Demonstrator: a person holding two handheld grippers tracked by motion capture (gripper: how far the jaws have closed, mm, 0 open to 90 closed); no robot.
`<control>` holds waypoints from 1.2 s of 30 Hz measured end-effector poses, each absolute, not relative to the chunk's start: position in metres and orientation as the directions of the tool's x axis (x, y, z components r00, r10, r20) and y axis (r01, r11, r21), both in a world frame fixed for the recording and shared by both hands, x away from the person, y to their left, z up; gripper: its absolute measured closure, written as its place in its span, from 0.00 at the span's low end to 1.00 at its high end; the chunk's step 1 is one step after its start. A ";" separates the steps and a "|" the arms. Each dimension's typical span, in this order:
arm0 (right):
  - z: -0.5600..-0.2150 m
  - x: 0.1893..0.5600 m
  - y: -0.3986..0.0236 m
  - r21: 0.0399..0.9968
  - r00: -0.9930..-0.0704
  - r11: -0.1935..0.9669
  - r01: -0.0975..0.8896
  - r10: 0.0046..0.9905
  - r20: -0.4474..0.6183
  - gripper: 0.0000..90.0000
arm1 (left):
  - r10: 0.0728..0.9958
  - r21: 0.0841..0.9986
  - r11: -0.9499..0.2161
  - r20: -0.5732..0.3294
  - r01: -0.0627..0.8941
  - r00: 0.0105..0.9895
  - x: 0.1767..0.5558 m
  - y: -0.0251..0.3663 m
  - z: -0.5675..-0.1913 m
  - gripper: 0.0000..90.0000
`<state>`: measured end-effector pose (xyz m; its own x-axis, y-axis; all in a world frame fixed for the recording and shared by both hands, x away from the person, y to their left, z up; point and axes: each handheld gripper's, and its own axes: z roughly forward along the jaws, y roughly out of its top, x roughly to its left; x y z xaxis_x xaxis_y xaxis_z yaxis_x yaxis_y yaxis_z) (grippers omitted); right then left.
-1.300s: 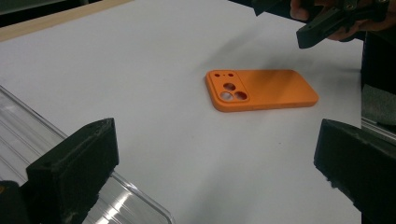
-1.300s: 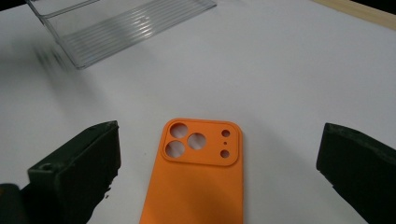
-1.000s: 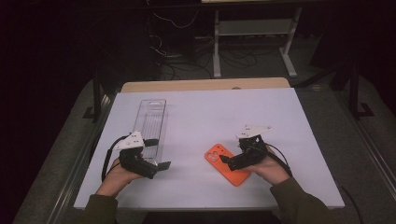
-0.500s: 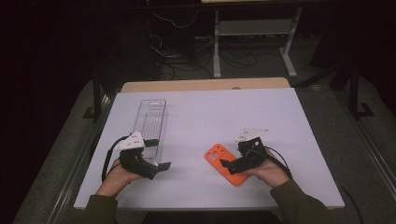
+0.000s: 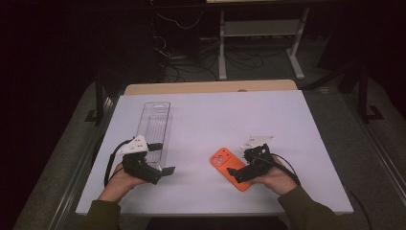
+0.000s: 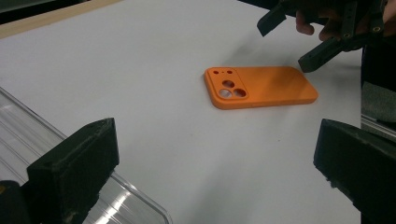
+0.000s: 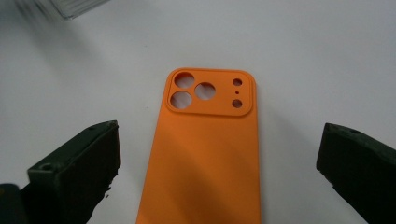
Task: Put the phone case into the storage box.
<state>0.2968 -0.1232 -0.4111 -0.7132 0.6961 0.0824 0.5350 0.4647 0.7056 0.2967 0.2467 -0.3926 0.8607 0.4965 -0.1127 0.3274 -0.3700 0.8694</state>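
- White table top [image 5: 249, 120] covers most of the desk; a bare wood strip [image 5: 210, 87] shows along the far edge.
- Room behind is dark; a light metal stand with a shelf [image 5: 258, 28] and tangled cables [image 5: 191, 52] sit on the floor beyond the table.
- Orange phone case [image 5: 230, 168] lies flat on the white top, back up, near the front edge and right of centre; camera cutouts at the far-left end in the high view.
- Right gripper [image 5: 241, 174] sits low at the case's near end, jaws wide apart with the case's near end between them, not touching it in the right gripper view [image 7: 215, 154].
- Left gripper [image 5: 162, 173] is well apart from the case, at front left, jaws wide apart and holding nothing.
- Clear plastic box [image 5: 154, 129] lies lengthwise at left, its near end just beside the left gripper; its edge [image 6: 56, 154] shows by the left jaw in the left gripper view.
- Dark sleeves come in from the bottom edge.
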 end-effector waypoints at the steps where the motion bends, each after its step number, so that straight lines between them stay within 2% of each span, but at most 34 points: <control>1: -0.412 0.297 -0.123 0.702 -0.713 0.469 0.536 0.696 0.079 0.00 | 0.497 0.869 -0.370 -0.114 0.328 0.860 0.297 0.247 -0.393 0.00; 36: -0.428 0.298 -0.115 0.590 -0.723 0.550 0.591 0.685 0.086 0.00 | 0.504 0.870 -0.359 -0.124 0.338 0.855 0.296 0.247 -0.393 0.00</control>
<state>0.2981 -0.1146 -0.4281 -0.7234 0.6851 0.0860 0.5910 0.5499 0.5902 0.2963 0.2468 -0.3931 0.8547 0.5041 -0.1239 0.3381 -0.3593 0.8698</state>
